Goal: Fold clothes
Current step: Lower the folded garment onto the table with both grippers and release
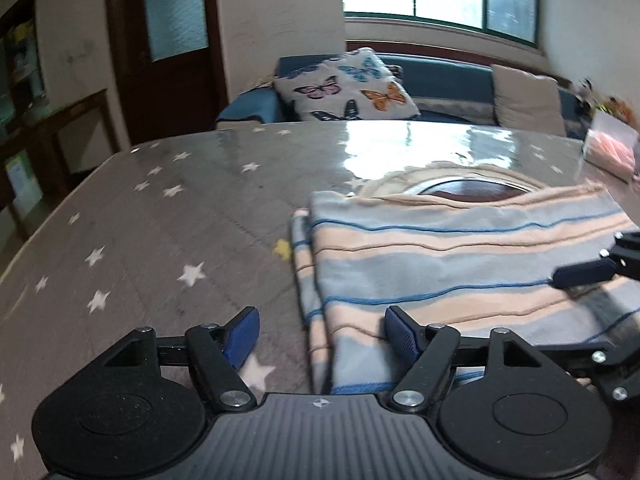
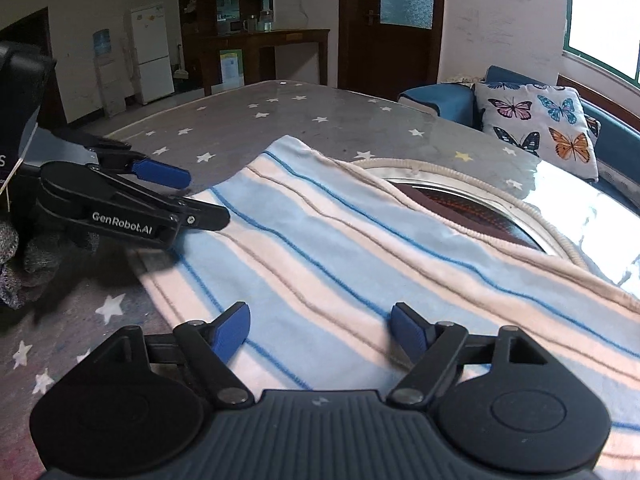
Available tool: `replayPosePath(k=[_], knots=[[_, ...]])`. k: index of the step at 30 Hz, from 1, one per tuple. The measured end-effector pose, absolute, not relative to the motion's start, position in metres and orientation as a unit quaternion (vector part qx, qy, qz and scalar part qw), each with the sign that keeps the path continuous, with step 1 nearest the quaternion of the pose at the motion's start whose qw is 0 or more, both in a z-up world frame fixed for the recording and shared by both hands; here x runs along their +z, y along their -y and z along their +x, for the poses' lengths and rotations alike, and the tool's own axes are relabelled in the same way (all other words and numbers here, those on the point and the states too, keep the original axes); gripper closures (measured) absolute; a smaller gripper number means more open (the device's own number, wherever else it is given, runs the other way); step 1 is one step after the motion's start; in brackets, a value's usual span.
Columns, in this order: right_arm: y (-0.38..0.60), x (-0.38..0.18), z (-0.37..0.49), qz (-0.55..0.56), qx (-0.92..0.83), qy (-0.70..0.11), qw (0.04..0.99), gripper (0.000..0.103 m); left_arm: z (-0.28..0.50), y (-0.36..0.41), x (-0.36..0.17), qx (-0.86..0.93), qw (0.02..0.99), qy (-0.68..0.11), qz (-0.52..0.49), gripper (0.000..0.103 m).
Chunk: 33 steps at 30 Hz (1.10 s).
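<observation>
Left wrist view shows the left gripper (image 1: 322, 334) spread wide and empty over the folded striped garment's (image 1: 440, 264) near corner, the right gripper (image 2: 320, 330) equally wide and empty above its middle; pinching only the top layer could undo the fold.
</observation>
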State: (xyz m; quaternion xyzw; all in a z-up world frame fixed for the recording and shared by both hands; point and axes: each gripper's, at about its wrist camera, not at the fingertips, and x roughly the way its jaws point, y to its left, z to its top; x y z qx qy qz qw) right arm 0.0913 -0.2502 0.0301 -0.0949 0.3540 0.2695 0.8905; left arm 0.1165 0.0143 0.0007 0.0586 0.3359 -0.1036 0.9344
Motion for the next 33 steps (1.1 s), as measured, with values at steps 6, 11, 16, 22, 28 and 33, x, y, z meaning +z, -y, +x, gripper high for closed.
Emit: replayPosePath(k=[6,11,16,22,28,33], knots=[[0.273,0.033,0.077,-0.073,0.251,-0.359,0.896,0.021,0.110,-0.019,0.001,-0.099,0.934,-0.340,0.048,0.036],[0.305,0.033,0.062,-0.050,0.213,-0.370,0.903,0.021,0.103,-0.020,0.001,-0.113,0.932,-0.342,0.037,0.052],[0.339,0.037,0.044,-0.026,0.183,-0.369,0.911,0.020,0.097,-0.017,0.003,-0.121,0.930,-0.346,0.029,0.065],[0.379,0.040,0.027,-0.003,0.139,-0.368,0.919,0.020,0.086,-0.013,0.006,-0.133,0.926,-0.351,0.029,0.074],[0.412,0.048,0.019,0.021,0.101,-0.372,0.922,0.020,0.075,-0.016,0.008,-0.138,0.924,-0.356,0.023,0.074],[0.415,0.058,0.033,0.032,0.112,-0.341,0.933,0.020,0.075,-0.013,0.009,-0.129,0.925,-0.358,0.020,0.074]])
